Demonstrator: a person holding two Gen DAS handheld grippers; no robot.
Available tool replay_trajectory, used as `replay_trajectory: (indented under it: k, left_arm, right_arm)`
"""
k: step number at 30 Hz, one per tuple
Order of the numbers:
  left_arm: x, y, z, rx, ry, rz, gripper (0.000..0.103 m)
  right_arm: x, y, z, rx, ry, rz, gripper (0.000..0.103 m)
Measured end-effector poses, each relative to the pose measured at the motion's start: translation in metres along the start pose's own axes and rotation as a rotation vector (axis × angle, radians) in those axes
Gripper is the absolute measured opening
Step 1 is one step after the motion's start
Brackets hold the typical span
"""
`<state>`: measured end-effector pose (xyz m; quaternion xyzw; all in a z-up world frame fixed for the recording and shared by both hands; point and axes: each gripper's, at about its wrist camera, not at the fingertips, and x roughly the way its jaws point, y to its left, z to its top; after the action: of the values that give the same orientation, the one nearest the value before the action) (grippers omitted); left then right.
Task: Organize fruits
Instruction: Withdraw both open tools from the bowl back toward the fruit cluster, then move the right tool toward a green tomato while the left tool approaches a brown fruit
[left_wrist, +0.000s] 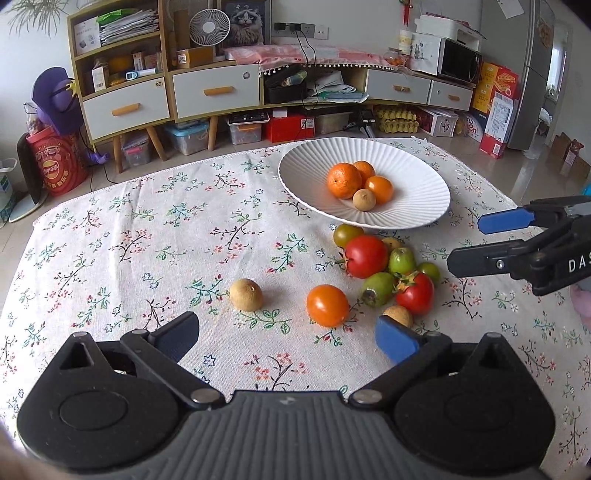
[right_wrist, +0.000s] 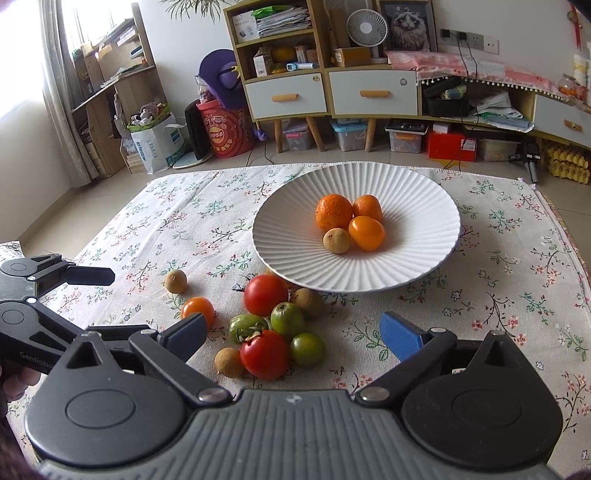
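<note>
We read soft, even daylight in both views. Its source is the curtained window (right_wrist: 55, 55) at the upper left of the right wrist view, blown out to near white. Shadows are faint: a soft one under the white plate (right_wrist: 295, 236) and small ones beside the fruits on the tablecloth (left_wrist: 147, 236). The tiled floor (left_wrist: 535, 177) carries a pale sheen. Fisheye bending is strong; the cabinet (left_wrist: 207, 88) curves and the corners darken. The centre is sharp; we see slight blur on one red tomato (right_wrist: 265, 294).
</note>
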<state>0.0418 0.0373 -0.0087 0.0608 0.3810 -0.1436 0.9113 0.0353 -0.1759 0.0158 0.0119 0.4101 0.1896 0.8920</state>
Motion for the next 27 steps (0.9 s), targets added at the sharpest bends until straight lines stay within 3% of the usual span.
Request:
replay_trajectory:
  k: [20, 27]
  left_arm:
    - [0.017, -0.002, -0.04, 0.079, 0.045, -0.014, 0.101]
    - [0.021, 0.002, -0.042, 0.065, -0.011, 0.016, 0.101]
  right_arm:
    - [0.012, 0.02, -0.044, -0.1, 0.093, 0.012, 0.102]
    - [0.015, 0.02, -0.052, -0.143, 0.08, -0.027, 0.1]
